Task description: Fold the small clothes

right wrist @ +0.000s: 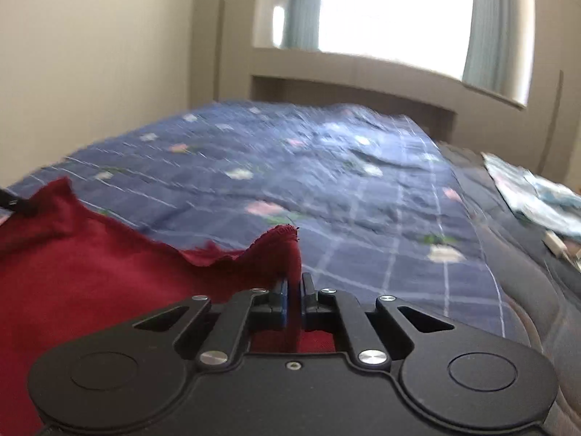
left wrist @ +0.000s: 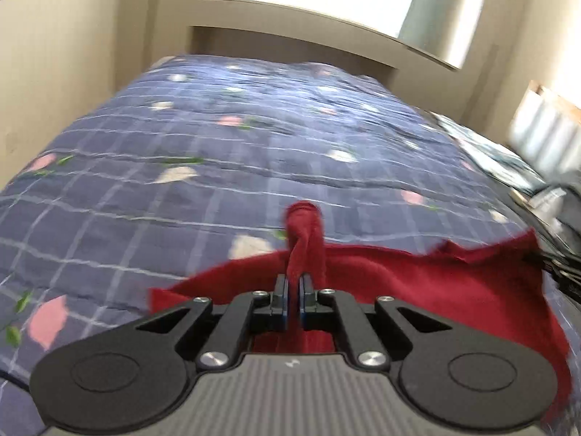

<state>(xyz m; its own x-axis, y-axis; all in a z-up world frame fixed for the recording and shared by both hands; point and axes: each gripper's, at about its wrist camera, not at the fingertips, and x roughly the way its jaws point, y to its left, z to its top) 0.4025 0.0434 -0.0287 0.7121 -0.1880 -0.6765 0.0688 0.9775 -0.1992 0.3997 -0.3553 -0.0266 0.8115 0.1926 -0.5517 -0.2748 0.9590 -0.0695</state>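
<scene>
A dark red garment point(left wrist: 417, 283) lies on a bed with a blue checked, flower-printed cover point(left wrist: 218, 138). My left gripper point(left wrist: 294, 283) is shut on a bunched corner of it, and a twisted tip of red cloth point(left wrist: 305, 229) sticks up past the pads. In the right wrist view the same red garment point(right wrist: 90, 254) spreads to the left. There my right gripper point(right wrist: 295, 281) is shut on another edge, with a frayed red peak point(right wrist: 283, 236) standing above the jaws. The other gripper's black tip point(right wrist: 16, 205) shows at the far left edge.
The bed cover point(right wrist: 326, 167) runs back to a beige headboard point(left wrist: 290, 43) below a bright window point(right wrist: 392, 7). A wall point(left wrist: 54, 72) borders the bed's left side. Light printed fabric or papers point(right wrist: 537, 196) and dark items point(left wrist: 559, 203) lie along the right edge.
</scene>
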